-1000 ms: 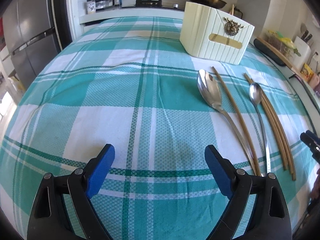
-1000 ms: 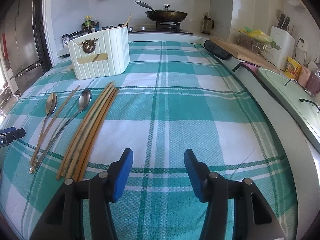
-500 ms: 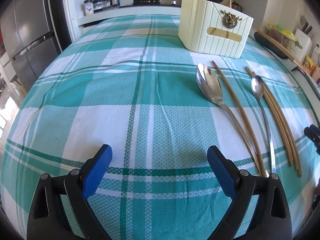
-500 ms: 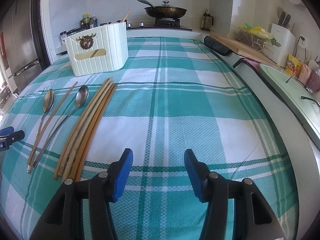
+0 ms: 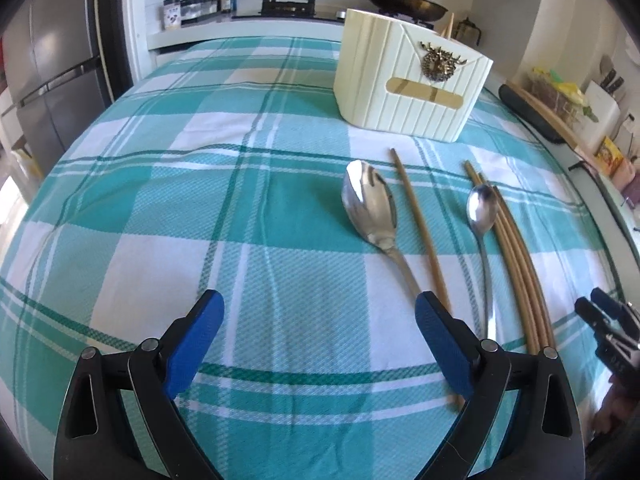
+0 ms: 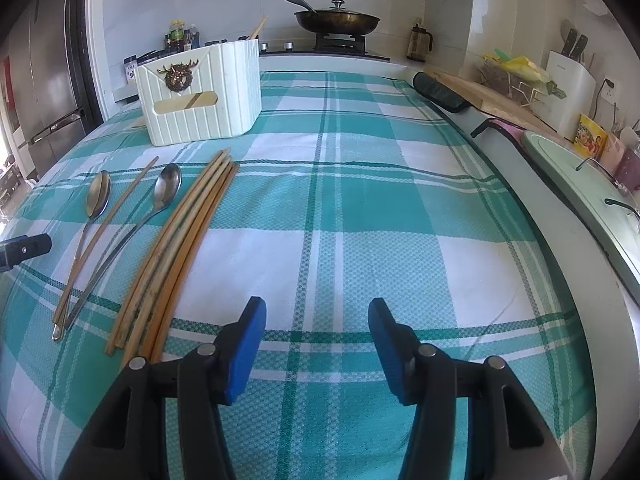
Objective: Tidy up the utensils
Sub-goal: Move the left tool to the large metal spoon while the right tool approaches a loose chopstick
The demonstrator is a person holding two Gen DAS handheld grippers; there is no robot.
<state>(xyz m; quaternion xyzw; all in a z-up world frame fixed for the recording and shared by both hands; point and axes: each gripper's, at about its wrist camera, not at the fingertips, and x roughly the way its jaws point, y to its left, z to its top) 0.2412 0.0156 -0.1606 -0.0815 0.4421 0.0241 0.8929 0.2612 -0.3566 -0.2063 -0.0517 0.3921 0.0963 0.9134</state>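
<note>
Left wrist view: the left gripper [image 5: 319, 322], black-framed with blue pads, stands with jaws wide apart over bare teal-and-white checked tablecloth [image 5: 168, 216]; nothing lies between them. Right of centre lie the utensils: a large steel serving spoon [image 5: 370, 208], a single brown chopstick [image 5: 418, 232] just beside it, a smaller steel spoon [image 5: 482, 210], and a bundle of brown chopsticks [image 5: 516, 256] touching that spoon's right side. The handles of the large spoon and single chopstick pass behind the right-hand pad. Above them, upper right of centre, stands the cream ribbed utensil holder [image 5: 412, 80] with a brass stag emblem. The left half of the cloth is open.

Right wrist view: the right gripper [image 6: 317, 332] also has its jaws apart, empty, over the cloth at lower centre. The utensils lie in the left half, the chopstick bundle's near ends just left of the left pad. The holder stands at upper left. Centre and right are open up to the cloth's right edge, beyond which a pale green sink cover [image 6: 576, 188] sits.
</note>
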